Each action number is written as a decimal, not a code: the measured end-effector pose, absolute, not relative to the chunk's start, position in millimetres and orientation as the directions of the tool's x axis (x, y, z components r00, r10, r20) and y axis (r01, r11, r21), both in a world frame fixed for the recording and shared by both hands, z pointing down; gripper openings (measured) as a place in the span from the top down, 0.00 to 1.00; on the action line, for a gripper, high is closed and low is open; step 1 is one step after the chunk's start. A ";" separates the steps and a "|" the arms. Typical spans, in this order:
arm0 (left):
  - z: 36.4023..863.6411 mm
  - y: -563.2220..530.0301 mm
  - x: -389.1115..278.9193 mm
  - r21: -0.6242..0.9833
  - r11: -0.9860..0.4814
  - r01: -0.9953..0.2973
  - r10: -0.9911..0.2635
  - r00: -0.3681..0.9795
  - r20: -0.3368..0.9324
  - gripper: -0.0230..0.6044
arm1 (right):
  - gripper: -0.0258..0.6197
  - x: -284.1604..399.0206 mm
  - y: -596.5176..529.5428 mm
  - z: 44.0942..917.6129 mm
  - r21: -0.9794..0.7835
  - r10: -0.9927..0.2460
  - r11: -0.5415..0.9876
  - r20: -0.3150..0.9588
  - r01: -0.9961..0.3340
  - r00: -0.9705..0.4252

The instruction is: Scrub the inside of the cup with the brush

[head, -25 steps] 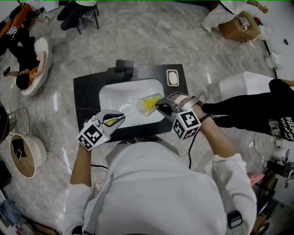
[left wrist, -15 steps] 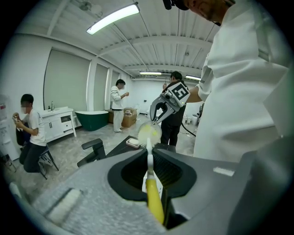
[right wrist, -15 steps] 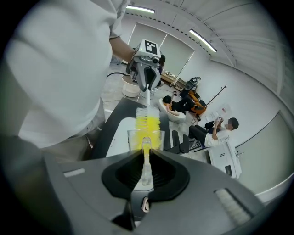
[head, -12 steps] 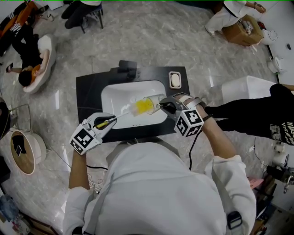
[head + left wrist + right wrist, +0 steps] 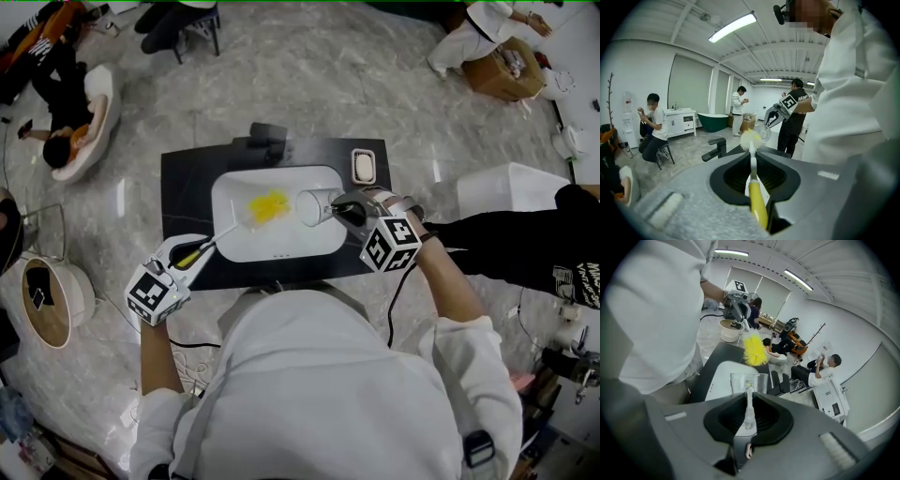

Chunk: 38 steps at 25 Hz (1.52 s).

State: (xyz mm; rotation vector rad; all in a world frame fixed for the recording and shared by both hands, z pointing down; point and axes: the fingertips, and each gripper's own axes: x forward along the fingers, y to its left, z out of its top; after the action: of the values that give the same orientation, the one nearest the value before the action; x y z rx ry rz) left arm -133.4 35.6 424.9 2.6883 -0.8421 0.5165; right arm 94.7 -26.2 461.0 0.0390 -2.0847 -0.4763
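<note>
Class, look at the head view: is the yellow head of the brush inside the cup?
No. The yellow head of the brush hangs over the sink, apart from the mouth of the cup beside it.

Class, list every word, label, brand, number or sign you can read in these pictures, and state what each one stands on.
No text can be read for certain.
White print on a bystander's black garment, head view: too blurred to read.
White lettering on a black shirt, left gripper view: too small to read.
Marker cubes: square patterns only, no letters.
</note>
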 end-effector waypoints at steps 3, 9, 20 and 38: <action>420.1 31.0 -139.5 0.153 -0.766 -0.624 -0.533 0.750 0.392 0.89 | 0.92 88.5 -32.1 459.9 0.328 -0.215 0.940 0.779 0.091 -0.589; 410.9 26.3 -148.9 0.164 -0.711 -0.684 -0.600 0.712 0.364 0.89 | 0.92 77.2 -46.1 455.7 0.226 -0.271 0.961 0.641 -0.161 -0.718; 397.5 28.1 -155.6 0.180 -0.621 -0.763 -0.680 0.639 0.359 0.89 | 0.92 75.2 -65.3 483.8 0.020 -0.384 0.904 0.475 -0.426 -0.792; 406.8 48.8 -151.8 0.186 -0.528 -0.828 -0.708 0.551 0.441 0.89 | 0.92 32.8 -82.4 677.9 -0.045 -0.285 0.920 0.603 -0.388 -0.745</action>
State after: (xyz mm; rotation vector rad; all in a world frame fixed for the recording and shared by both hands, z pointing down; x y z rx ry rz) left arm -151.8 48.8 406.8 2.4162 -1.2556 0.4426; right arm 32.8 -82.4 677.9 0.4786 -2.4606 0.2224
